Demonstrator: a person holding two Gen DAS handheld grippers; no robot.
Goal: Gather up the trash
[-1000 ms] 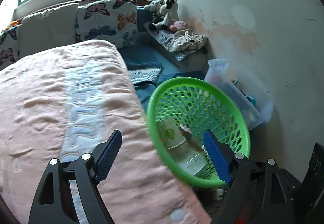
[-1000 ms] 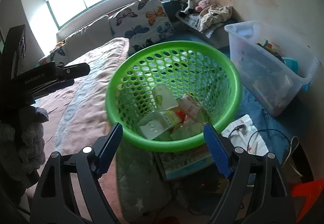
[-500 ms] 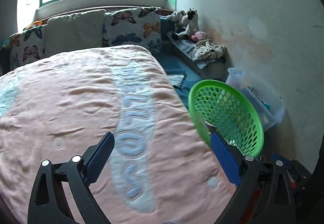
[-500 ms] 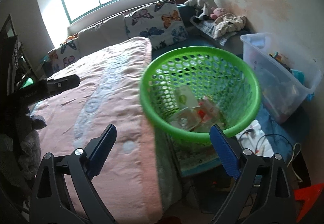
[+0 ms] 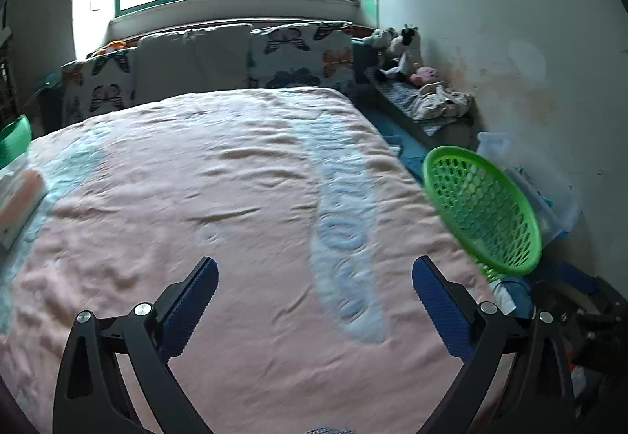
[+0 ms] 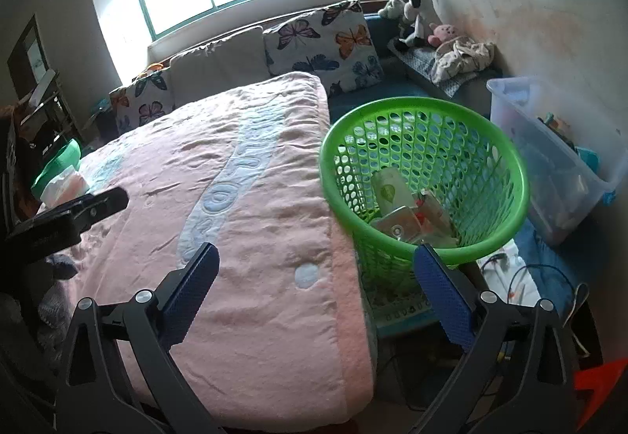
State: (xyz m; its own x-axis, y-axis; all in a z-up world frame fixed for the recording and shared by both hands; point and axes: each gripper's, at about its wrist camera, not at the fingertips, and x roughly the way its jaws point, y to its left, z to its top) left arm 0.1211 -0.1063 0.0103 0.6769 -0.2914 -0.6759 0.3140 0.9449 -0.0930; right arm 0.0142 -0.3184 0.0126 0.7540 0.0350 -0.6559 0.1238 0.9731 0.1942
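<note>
Green basket, openwork plastic, stands on the floor against the bed's side, at about 2 o'clock from the right gripper. In it lie the collected pieces of trash: a pale cup-like container with a green leaf mark, a flat clear lid or tub, and crumpled wrappers. Judged by look, these are light, thin-walled and easily crushed; the cup is best taken across its rim or body, the wrappers by a bunched fold, since smooth film may slip on the pads. At the bed's far left edge, near 10 o'clock from the left gripper, lies a soft pale packet beside a green bag-like object; whether it is trash cannot be told. The pink blanket between is soft and yielding, so a low pinch could catch cloth too. Both grippers have just been opening; their jaws stand spread wide with nothing between them. A clear storage box sits at 3 o'clock beyond the basket.
</note>
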